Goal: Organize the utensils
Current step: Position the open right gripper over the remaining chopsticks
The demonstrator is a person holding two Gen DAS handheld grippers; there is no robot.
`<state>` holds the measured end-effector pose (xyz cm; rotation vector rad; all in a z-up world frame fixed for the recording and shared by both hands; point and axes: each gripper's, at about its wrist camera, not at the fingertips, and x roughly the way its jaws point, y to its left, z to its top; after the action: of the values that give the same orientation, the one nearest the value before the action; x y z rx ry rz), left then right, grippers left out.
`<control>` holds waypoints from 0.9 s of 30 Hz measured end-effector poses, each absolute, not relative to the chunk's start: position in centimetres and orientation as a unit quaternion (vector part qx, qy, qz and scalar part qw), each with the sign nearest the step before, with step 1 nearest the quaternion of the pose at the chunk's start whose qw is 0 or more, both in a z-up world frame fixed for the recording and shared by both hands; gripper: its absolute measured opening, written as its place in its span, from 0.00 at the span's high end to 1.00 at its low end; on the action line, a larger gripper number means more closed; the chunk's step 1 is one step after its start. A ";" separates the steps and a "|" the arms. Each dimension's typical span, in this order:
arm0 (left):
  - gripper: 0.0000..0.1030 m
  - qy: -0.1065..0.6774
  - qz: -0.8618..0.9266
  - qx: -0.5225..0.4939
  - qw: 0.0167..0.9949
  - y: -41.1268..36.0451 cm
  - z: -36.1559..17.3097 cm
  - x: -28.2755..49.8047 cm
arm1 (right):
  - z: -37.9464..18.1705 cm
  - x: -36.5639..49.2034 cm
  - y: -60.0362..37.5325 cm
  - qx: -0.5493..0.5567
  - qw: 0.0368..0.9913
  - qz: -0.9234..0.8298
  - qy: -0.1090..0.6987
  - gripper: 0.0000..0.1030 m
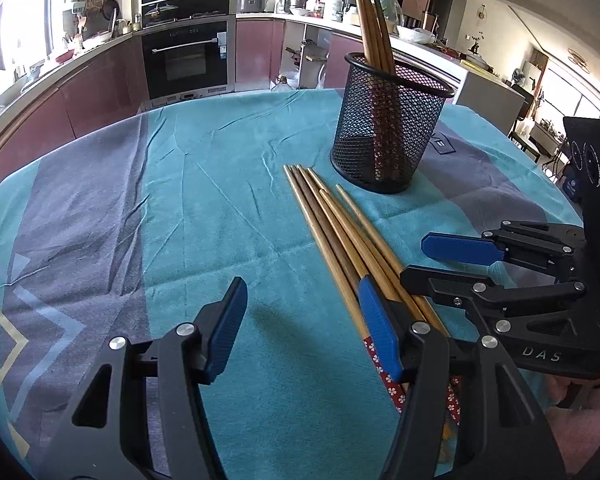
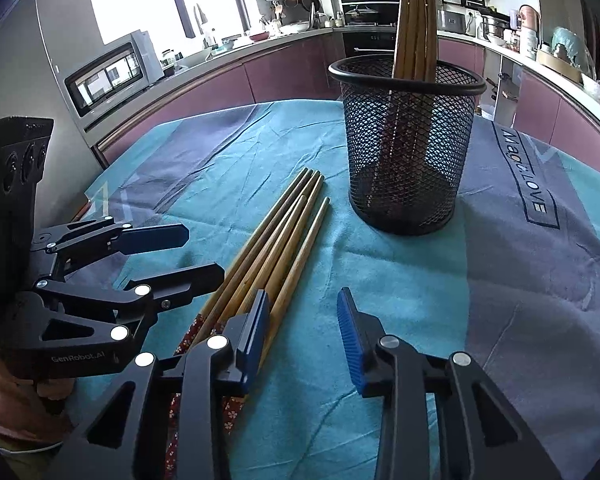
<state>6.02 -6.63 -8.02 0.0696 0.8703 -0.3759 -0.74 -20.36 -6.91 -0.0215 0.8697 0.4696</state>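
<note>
Wooden chopsticks (image 1: pixel 340 236) lie bundled on the teal cloth (image 1: pixel 204 184), just in front of the black mesh cup (image 1: pixel 388 124), which holds more chopsticks (image 2: pixel 414 20) upright. My left gripper (image 1: pixel 304 324) and right gripper (image 2: pixel 302 336) both gape wide, each seemingly touching the bundle with one finger.

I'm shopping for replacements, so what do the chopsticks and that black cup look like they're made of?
Loose chopsticks: wood or bamboo by their tan grain and matte finish, with red floral-patterned handle ends. Cup: black mesh, probably coated metal, with a see-through diamond lattice and a solid rolled rim.
</note>
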 end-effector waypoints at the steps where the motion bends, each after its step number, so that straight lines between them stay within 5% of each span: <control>1: 0.44 0.422 -0.180 0.034 0.888 -6.7 -8.1 6.1 | -6.9 -0.7 -20.4 -0.012 0.880 0.224 0.417 0.68; 21: 0.46 0.429 -0.172 0.061 0.884 -7.4 -8.7 6.6 | -7.1 -0.8 -19.9 -0.040 0.882 0.211 0.419 0.73; 27: 0.56 0.430 -0.169 0.062 0.885 -7.0 -8.7 6.7 | -7.1 -0.7 -20.1 -0.037 0.882 0.211 0.419 0.74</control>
<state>6.69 -6.96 -8.70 0.1285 0.8946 -0.3509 -0.74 -20.08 -7.11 -0.0772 0.8734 0.4393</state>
